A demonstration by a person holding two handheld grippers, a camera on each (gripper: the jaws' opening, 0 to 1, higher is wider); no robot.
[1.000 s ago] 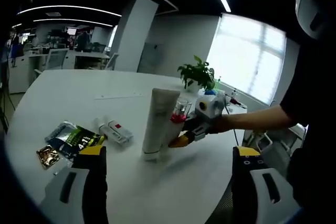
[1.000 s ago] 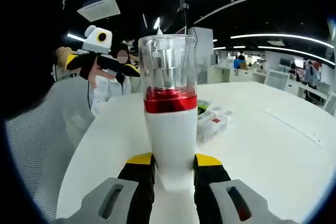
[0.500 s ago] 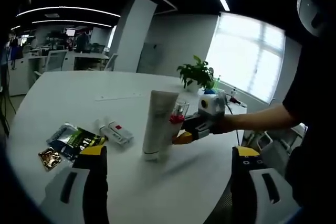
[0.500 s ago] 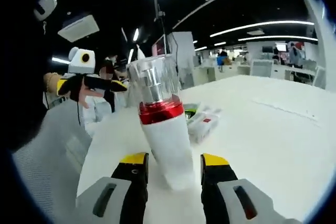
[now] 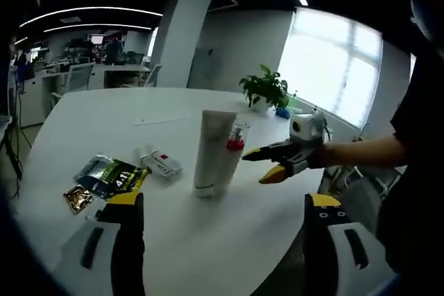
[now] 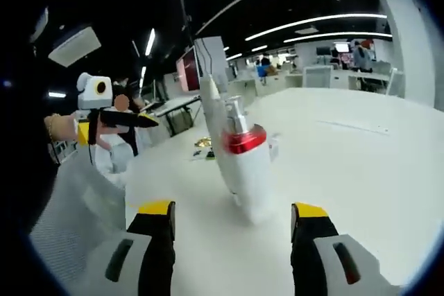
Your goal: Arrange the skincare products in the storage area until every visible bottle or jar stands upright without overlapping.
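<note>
Standing upright mid-table (image 5: pixel 229 240), the tube (image 5: pixel 210 151) and the pump bottle (image 5: pixel 231 159) touch or nearly so. Both grippers, left (image 5: pixel 218 202) and right (image 6: pixel 232 207), have jaws spread and empty. A small tube (image 5: pixel 157 163) and sachets (image 5: pixel 111 177) lie flat beside them, seemingly left to arrange.

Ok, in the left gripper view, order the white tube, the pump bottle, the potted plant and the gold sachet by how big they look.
1. White tube, tallest.
2. Pump bottle and potted plant: look about alike, and the plant stands far back on the table, so no firm order.
3. Gold sachet, smallest.
</note>
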